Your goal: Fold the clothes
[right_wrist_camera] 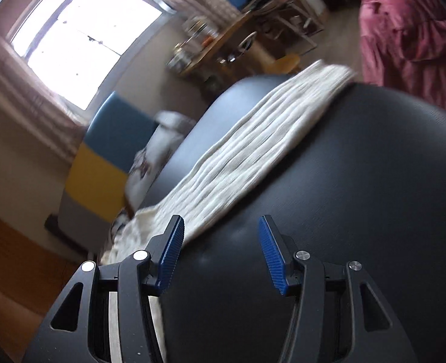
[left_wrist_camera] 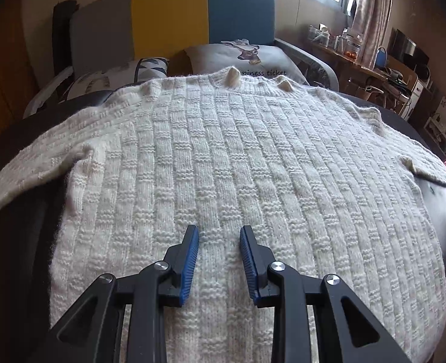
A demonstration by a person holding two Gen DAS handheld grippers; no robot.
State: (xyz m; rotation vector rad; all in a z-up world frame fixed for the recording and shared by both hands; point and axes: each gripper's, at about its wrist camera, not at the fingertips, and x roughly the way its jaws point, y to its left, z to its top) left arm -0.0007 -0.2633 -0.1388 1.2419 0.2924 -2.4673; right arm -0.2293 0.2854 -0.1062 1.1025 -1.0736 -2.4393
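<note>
— Nearest the lens we record two black linkage arms ending in two blue ribbed pads on the left gripper. How do the jaws stand?

— We find them parted to a narrow gap with nothing between them, poised over the lower middle of the cream sweater; whether the tips touch the knit we cannot tell.

— And the right gripper?

— We count two blue ribbed pads again, set wider apart, with nothing gripped. Bare dark surface shows between them; one sleeve of the sweater runs away from beside the left-hand pad. That view is tilted and blurred.

— Garment count and texture?

— We note one sweater, lying flat and spread, collar at the far end, both sleeves out to the sides. Its knit is a thick basket-weave of ribbed columns and blocks, slightly fuzzy. Two small cream tabs stand up at the collar.

— Surface and room?

— We log a smooth, dark, faintly shiny surface. Beyond it we count two pillows, one printed; a padded headboard in three panels, grey, yellow and blue; one window with curtains; a cluttered wooden desk; and pink fabric to the right.
</note>
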